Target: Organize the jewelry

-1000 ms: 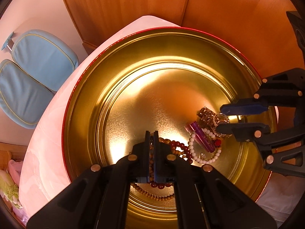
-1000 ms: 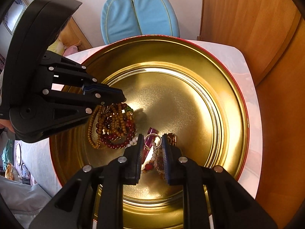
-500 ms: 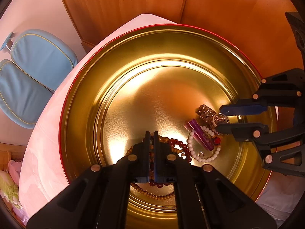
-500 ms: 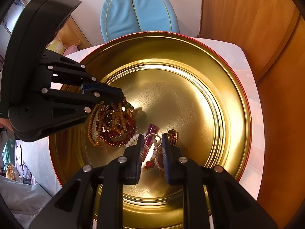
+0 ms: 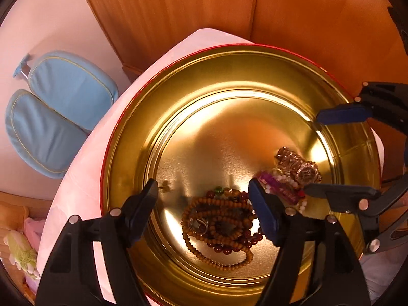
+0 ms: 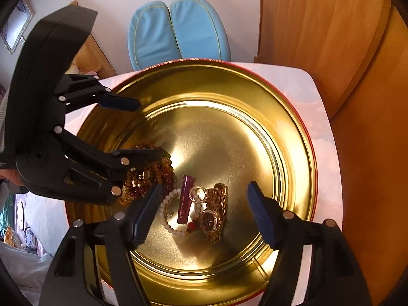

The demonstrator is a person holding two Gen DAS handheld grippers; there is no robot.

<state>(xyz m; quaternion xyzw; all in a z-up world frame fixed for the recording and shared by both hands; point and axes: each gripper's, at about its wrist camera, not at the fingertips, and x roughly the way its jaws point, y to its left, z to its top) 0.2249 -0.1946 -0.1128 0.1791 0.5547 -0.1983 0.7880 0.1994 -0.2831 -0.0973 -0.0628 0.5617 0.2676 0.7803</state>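
A round gold tin (image 5: 122, 153) (image 6: 301, 137) with a red rim holds the jewelry. A heap of brown and dark red bead strands (image 5: 219, 221) (image 6: 150, 173) lies on its floor. Beside it lie a white bead bracelet (image 6: 169, 200), a purple tube (image 5: 278, 188) (image 6: 186, 199) and a gold watch with chain (image 5: 301, 168) (image 6: 214, 214). My left gripper (image 5: 204, 191) (image 6: 150, 130) is open and empty above the bead heap. My right gripper (image 6: 204, 191) (image 5: 311, 153) is open and empty above the watch and bracelet.
The tin stands on a white table (image 6: 321, 117) (image 5: 76, 168). Wooden panels (image 5: 178, 7) (image 6: 318, 25) rise behind and to the right. A blue padded chair back (image 5: 58, 109) (image 6: 178, 28) stands beyond the table.
Both grippers have opened wide. The left let go of the brown bead strands and the right let go of the bracelet and ring; both piles now lie in the tin.
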